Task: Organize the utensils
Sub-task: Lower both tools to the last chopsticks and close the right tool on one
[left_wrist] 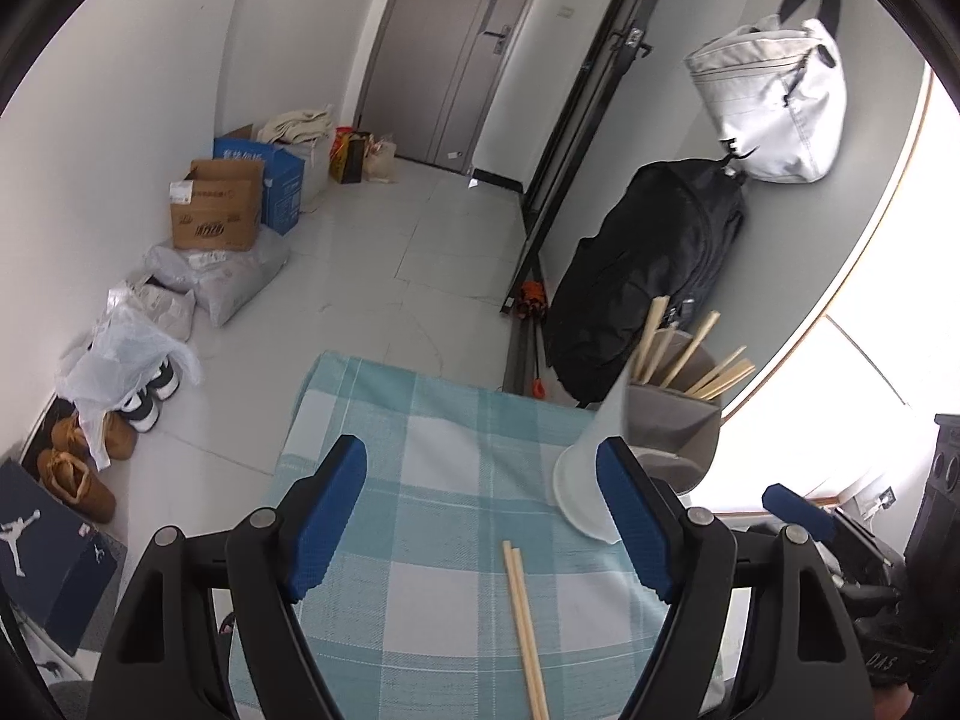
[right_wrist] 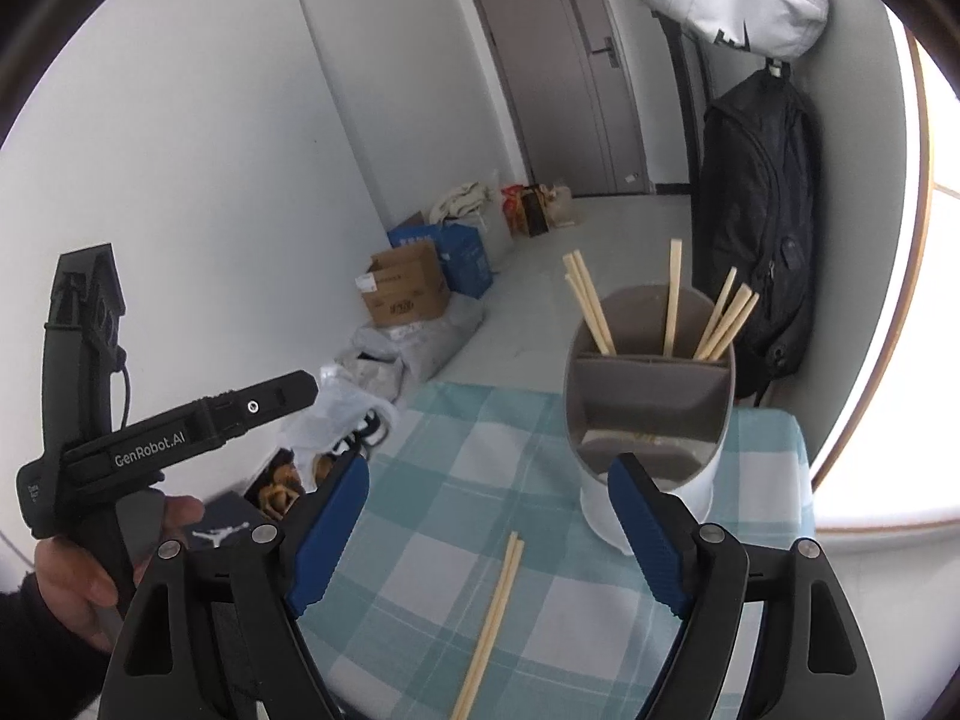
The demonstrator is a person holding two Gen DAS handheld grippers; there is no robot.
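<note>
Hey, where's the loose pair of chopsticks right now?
The loose chopsticks lie flat on the checked tablecloth, in front of the utensil holder and apart from it. In the right wrist view they sit between the open fingers, untouched.

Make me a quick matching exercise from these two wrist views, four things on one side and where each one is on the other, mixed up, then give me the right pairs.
Things:
1. pair of chopsticks
2. utensil holder
3. black backpack
4. brown cardboard box

Places:
A. on the floor by the white wall
B. hanging against the wall behind the table
C. lying flat on the checked tablecloth
D. standing upright on the table, with chopsticks in it

Pairs: 1-C, 2-D, 3-B, 4-A
</note>
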